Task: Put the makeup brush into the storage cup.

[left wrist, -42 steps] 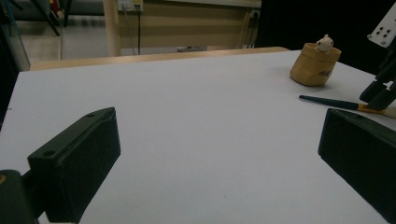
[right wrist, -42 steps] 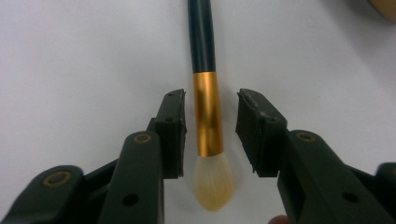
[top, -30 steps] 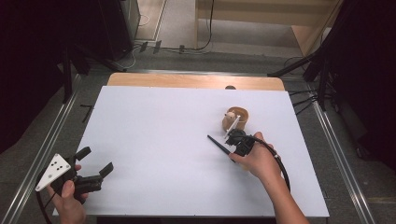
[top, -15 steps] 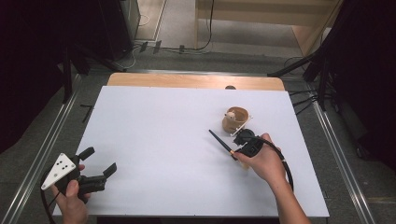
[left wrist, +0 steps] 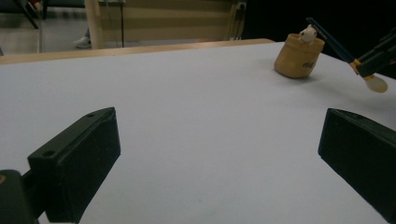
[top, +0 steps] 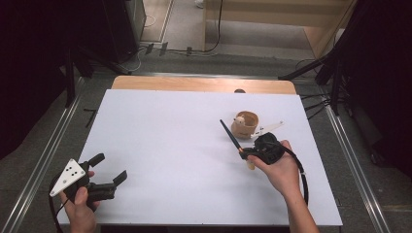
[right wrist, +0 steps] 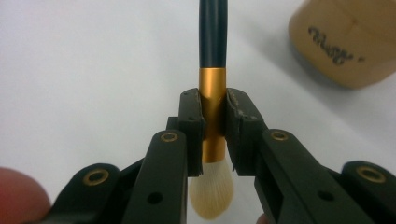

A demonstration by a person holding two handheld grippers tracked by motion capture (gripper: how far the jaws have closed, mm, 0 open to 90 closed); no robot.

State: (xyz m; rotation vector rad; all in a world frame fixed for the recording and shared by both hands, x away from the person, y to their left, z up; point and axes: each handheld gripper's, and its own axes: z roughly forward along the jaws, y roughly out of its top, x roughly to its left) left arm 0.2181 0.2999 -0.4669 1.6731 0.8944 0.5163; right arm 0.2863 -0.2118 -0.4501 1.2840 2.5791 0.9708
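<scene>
Nearest, at the table's front left corner, the left gripper (top: 108, 170) is resting low over the white sheet (top: 165, 155), its jaws standing wide apart with nothing between them; a grey three-cornered plate is sitting on top of it. To the right and slightly farther in, the right gripper (top: 244, 153) is clamping a makeup brush (right wrist: 213, 88) by its gold collar, the pale bristle tuft (right wrist: 212, 189) hanging toward the hand and the dark handle (top: 228, 133) pointing up and away over the sheet. Just beyond it, a small tan cup (top: 245, 125) is standing on the white sheet, apart from the brush, with a small pale figure showing at its rim. The white sheet is covering most of the table, leaving a strip of bare wood (top: 204, 84) along the far edge. Farther off, grey floor (top: 194, 63) is lying beyond the table, cables (top: 165, 48) are trailing across it, and dark curtains (top: 43, 43) are flanking both sides.
</scene>
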